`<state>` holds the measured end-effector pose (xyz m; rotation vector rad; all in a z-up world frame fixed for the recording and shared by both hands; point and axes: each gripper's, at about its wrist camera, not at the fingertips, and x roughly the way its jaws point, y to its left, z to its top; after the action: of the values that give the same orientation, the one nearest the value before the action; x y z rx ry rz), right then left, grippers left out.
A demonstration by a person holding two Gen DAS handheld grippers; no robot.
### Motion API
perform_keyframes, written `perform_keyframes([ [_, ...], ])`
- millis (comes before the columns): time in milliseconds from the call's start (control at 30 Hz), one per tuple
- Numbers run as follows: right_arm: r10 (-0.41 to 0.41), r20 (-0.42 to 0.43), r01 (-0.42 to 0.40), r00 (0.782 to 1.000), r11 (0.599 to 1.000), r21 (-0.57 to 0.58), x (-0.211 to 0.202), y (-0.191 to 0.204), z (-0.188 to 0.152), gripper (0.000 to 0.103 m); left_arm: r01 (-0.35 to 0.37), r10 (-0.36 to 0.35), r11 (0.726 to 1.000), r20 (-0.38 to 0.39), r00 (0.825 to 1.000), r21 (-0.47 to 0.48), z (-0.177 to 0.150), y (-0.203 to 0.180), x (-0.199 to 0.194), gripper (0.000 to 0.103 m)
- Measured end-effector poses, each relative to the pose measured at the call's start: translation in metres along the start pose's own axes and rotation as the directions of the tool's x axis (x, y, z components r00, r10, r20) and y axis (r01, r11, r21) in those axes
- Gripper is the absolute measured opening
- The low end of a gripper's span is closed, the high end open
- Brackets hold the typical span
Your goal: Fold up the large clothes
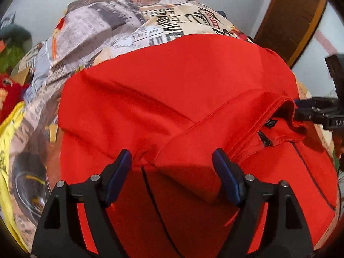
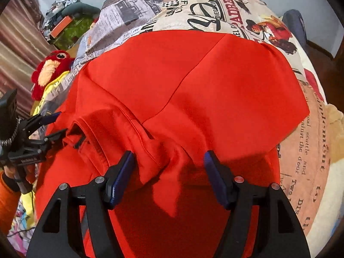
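A large red shirt (image 1: pixel 172 81) lies spread on a bed covered by a newspaper-print sheet (image 1: pixel 120 25). Both sleeves are folded in over the body. Its collar with a dark label (image 1: pixel 266 135) lies at the right in the left wrist view. My left gripper (image 1: pixel 172 167) is open, its jaws astride a folded shoulder of the shirt. My right gripper (image 2: pixel 168 165) is open, its jaws astride the other bunched shoulder fold (image 2: pixel 169 161) of the shirt (image 2: pixel 193 75). The left gripper also shows at the left of the right wrist view (image 2: pixel 58 122), open by the collar (image 2: pixel 86 133).
A red plush toy (image 2: pixel 49 68) and yellow cloth (image 1: pixel 8 129) lie at the bed's left side. Clutter and a green item (image 2: pixel 71 30) stand at the far left by a curtain. A wooden door frame (image 1: pixel 296 17) is at the far right. The printed sheet (image 2: pixel 301 150) extends to the right.
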<state>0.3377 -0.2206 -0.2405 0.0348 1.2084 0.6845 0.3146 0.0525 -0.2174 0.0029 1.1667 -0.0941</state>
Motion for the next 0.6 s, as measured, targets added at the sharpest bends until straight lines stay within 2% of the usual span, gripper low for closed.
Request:
perform_keyframes([
  [200,-0.056,0.004,0.056,0.998,0.998,0.037,-0.014,-0.002,-0.001,0.064,-0.023,0.023,0.999,-0.009,1.0,-0.041,-0.002,0.015,-0.023,0.078],
  [400,-0.163,0.079,0.156,0.983,0.984,0.088,-0.057,-0.018,-0.009,0.064,-0.12,0.126,0.979,0.024,0.992,-0.165,-0.005,0.07,-0.063,0.078],
  [500,-0.179,0.098,0.168,0.979,0.979,0.116,-0.076,-0.028,-0.019,0.064,-0.116,0.116,0.964,-0.011,0.993,-0.241,-0.018,0.096,-0.073,0.078],
  [600,-0.194,0.098,0.178,0.976,0.972,0.155,-0.088,-0.037,-0.032,0.065,-0.11,0.095,0.954,-0.065,0.993,-0.278,-0.037,0.109,-0.075,0.078],
])
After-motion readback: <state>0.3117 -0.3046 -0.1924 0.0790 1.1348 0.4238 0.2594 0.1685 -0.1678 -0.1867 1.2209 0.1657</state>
